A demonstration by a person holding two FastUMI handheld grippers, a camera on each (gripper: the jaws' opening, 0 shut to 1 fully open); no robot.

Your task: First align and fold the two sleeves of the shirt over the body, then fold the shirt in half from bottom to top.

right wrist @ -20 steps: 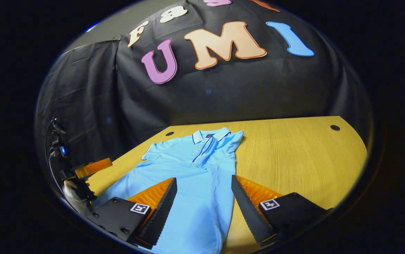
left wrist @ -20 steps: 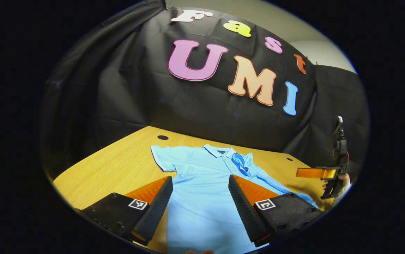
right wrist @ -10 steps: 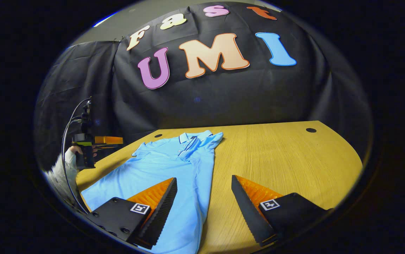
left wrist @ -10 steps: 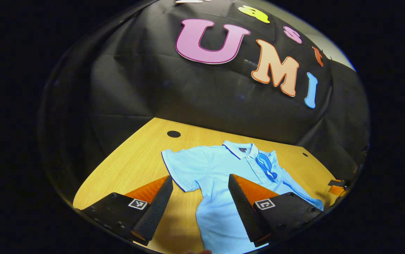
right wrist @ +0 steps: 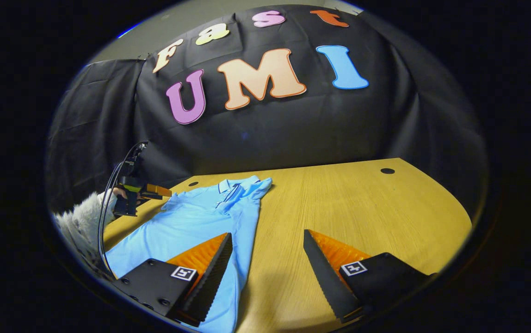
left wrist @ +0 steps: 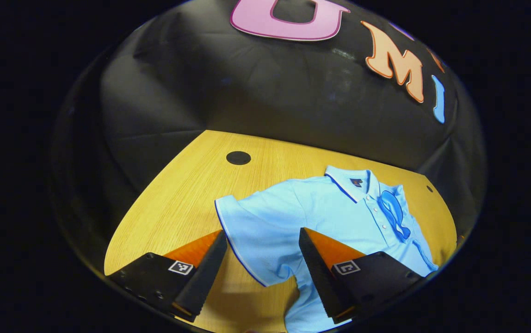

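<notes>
Fingers spread and empty, the left gripper point(left wrist: 261, 259) hovers over the unfolded sleeve point(left wrist: 251, 231); the right gripper point(right wrist: 265, 263) hangs open at the shirt's point(right wrist: 191, 217) edge. At two o'clock, one sleeve point(left wrist: 392, 212) already lies folded on the table point(right wrist: 362, 203).

Left tongs point(left wrist: 263, 259) up close: two wedge-shaped fingers point(left wrist: 200, 280) with ridged inner faces, each on a dark block with small screws and a square black-and-white marker point(left wrist: 181, 267). Right tongs point(right wrist: 268, 263), same build, toothed edges, a marker point(right wrist: 354, 268) on each block. Over at the far left, a fluffy white sleeve point(right wrist: 80, 224) and a thin dark cable point(right wrist: 106, 203) looping down from the handle.
</notes>
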